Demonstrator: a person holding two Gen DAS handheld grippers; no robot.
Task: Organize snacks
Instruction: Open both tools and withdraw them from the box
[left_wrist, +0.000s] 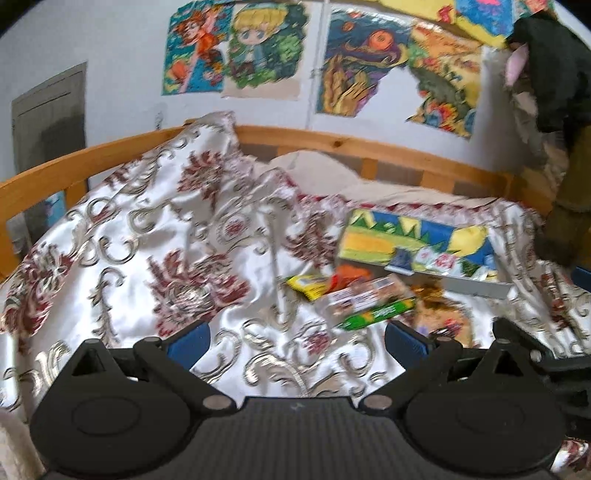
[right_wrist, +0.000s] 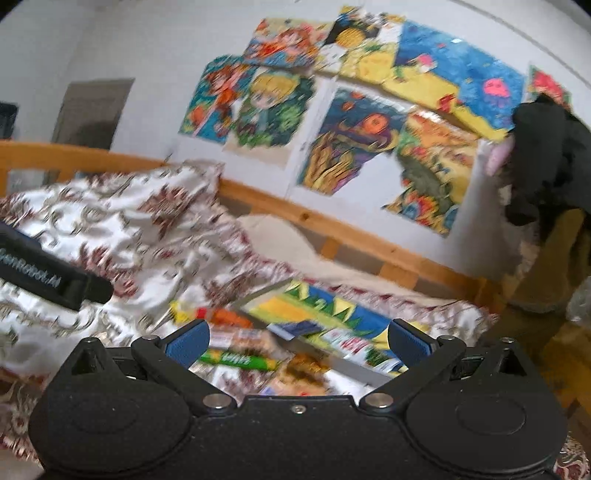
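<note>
Only rightward: left tool (right_wrist: 55, 275) sideways

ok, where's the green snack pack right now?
Left wrist view: green pack lies right of centre on the bedspread, against a pale snack box, before the colourful tray.

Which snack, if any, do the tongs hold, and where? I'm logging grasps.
Nothing is held: left tongs and right tongs are both open and empty above the bedspread.

We get soft, even daylight, no hard shadows. Satin bedspread (left_wrist: 155, 236) throws white glare patches. Motion blur smears both views, worse on the right wrist; wall posters (right_wrist: 332, 122) are mushy. Fisheye bends the bed rail (left_wrist: 332, 142), corners go black.
</note>
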